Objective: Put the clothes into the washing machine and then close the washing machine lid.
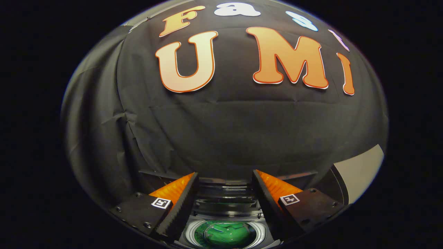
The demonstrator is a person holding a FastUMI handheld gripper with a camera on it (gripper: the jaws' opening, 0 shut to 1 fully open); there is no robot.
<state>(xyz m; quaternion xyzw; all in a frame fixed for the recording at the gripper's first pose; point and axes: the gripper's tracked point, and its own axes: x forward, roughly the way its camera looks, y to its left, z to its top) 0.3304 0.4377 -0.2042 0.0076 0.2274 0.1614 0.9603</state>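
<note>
- My hand-held gripper sits at the bottom of the frame with its fingers spread wide apart, and nothing is between them.
- In the gap between the fingers, at the bottom centre, I see the open round drum of the washing machine.
- Green clothes lie inside this drum.
- At the lower right, the pale raised lid stands up.
- Behind all, black cloth wall covers the centre of the frame.
</note>
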